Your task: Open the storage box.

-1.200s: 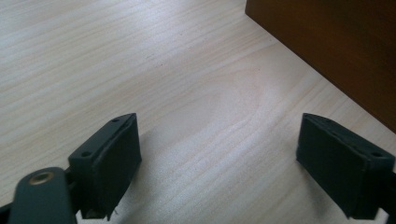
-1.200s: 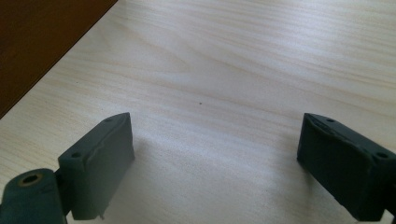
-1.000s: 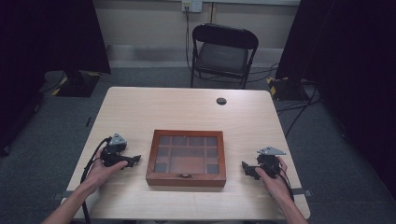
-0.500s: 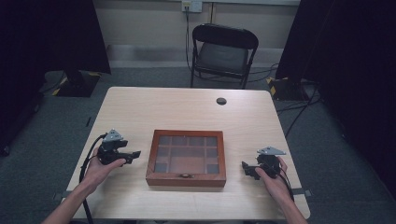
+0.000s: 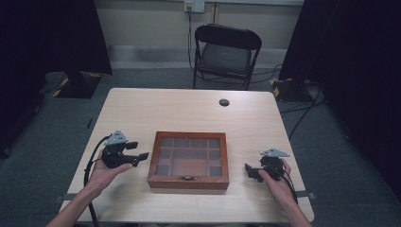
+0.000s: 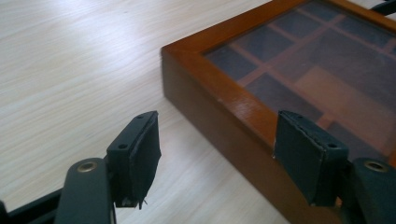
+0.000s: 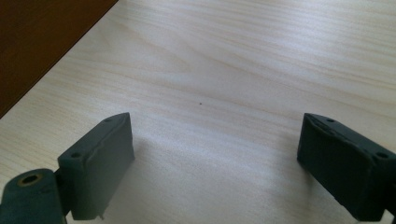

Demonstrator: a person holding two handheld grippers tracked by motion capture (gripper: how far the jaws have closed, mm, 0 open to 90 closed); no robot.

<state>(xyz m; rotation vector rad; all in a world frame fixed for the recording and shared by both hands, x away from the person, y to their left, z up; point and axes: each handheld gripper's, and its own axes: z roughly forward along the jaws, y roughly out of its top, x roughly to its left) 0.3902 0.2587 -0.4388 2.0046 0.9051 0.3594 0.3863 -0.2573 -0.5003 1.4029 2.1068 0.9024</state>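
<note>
folding chair (image 5: 228, 49) — behind table (image 5: 189, 106), black curtains (image 5: 47, 33)

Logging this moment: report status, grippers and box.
Left gripper open, beside box, not touching. Right gripper open, empty, over bare table. Box lid shut. Nothing in the way.

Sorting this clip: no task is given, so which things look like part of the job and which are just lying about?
Likely the job:
box, lid shut, between both tools
left tool, open, jaws toward the box's left edge
right tool, open, on the table

Lying about:
small dark disc, far side of the table
chair
</note>
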